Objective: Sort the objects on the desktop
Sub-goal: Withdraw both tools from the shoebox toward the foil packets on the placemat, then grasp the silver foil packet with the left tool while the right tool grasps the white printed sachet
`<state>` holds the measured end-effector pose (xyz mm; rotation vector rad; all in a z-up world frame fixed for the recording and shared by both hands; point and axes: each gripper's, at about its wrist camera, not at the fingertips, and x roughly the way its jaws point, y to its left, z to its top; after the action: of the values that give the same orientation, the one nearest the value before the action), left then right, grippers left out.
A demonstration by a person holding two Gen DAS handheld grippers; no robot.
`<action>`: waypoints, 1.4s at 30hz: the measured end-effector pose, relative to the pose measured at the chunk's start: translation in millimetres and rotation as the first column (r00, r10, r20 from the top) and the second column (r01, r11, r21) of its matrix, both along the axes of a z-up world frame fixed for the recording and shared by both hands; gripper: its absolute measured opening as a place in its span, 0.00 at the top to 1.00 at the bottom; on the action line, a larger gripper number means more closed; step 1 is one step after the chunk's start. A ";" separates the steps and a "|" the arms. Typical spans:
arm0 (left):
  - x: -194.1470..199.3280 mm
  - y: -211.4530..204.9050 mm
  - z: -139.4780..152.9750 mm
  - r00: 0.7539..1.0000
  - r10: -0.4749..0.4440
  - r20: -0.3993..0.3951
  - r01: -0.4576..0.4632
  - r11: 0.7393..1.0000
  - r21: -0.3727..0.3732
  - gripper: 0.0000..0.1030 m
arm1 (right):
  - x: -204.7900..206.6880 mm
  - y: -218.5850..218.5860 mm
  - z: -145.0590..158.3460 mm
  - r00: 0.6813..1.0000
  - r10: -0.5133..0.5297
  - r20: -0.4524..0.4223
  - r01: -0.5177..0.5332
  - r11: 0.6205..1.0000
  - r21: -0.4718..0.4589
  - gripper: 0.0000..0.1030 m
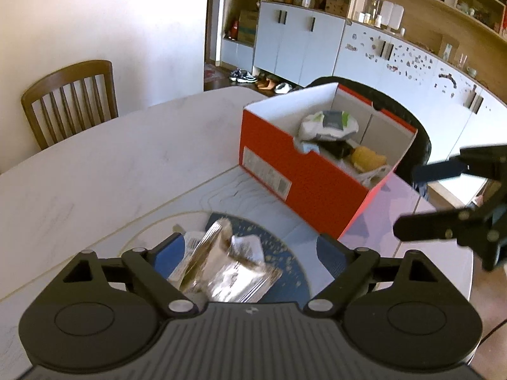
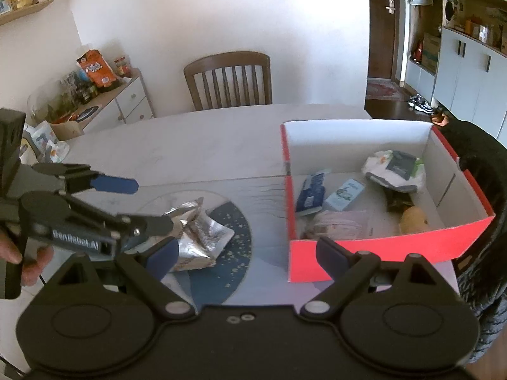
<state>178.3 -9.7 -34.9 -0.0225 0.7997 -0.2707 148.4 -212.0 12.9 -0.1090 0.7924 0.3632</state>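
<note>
The left gripper (image 1: 250, 253) stands wide open around a silver foil packet (image 1: 221, 272) lying on the blue mat (image 1: 285, 266). At two o'clock sits the red box (image 1: 304, 186). The right gripper (image 2: 250, 253), also spread wide, holds nothing.

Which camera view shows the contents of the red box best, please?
The right wrist view: it looks down into the red box, showing most of the floor and its packets. The left wrist view sees the box from a corner, so the near wall hides part of the contents.
</note>
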 end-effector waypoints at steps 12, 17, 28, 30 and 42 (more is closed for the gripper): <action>-10.9 12.2 -31.7 0.999 -0.042 0.000 0.042 0.999 0.034 0.12 | 14.4 45.2 -12.4 0.999 0.035 -0.022 -0.035 0.999 -0.030 0.09; -10.0 5.1 -42.3 0.995 -0.097 0.037 0.093 0.991 0.098 0.12 | 24.4 58.2 -19.4 0.997 0.056 -0.044 -0.058 0.997 -0.047 0.09; 15.2 -0.8 -75.9 0.985 -0.168 0.044 0.157 0.970 0.188 0.12 | 47.9 70.2 -39.9 0.991 0.076 -0.110 -0.084 0.994 -0.068 0.09; 18.9 0.6 -79.9 0.985 -0.168 0.044 0.157 0.970 0.186 0.12 | 52.0 72.8 -42.8 0.990 0.079 -0.118 -0.088 0.994 -0.068 0.09; 23.8 5.7 -89.6 0.981 -0.182 0.066 0.173 0.976 0.132 0.12 | 73.0 81.3 -60.3 0.980 0.100 -0.170 -0.114 0.991 -0.073 0.09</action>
<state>202.1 -4.0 -124.6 0.1782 0.7411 -0.3876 221.4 -130.7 -47.4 -0.2015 0.9696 0.4454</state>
